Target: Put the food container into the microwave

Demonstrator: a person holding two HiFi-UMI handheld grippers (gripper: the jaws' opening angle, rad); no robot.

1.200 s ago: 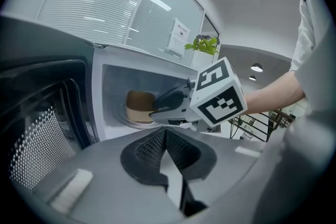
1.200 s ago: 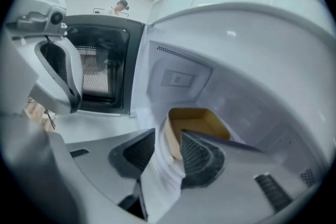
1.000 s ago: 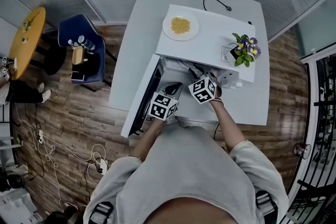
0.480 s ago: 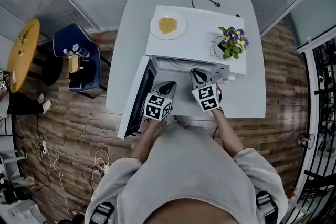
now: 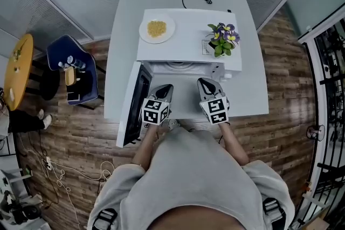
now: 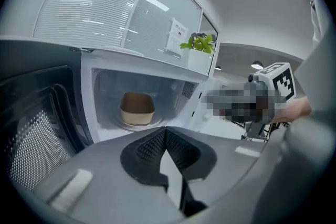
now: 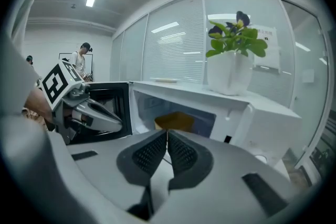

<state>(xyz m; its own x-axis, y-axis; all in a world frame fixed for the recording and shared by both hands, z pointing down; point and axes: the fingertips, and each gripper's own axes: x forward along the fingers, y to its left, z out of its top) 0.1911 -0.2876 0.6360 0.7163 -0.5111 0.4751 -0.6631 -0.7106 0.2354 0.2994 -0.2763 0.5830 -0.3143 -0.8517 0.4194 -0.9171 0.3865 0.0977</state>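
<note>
Jaws just closed empty, right gripper (image 7: pixel 167 136) points slightly downward.

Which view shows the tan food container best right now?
Left gripper view: the tan food container sits whole inside the open white microwave. Right gripper view shows only its top; head view hides it.

microwave (image 5: pixel 188 43): one
food container (image 6: pixel 137 108): one
plate (image 5: pixel 157 28): one
potted plant (image 5: pixel 222 39): one
grippers: two, left gripper (image 6: pixel 165 131) and right gripper (image 7: pixel 167 134)
</note>
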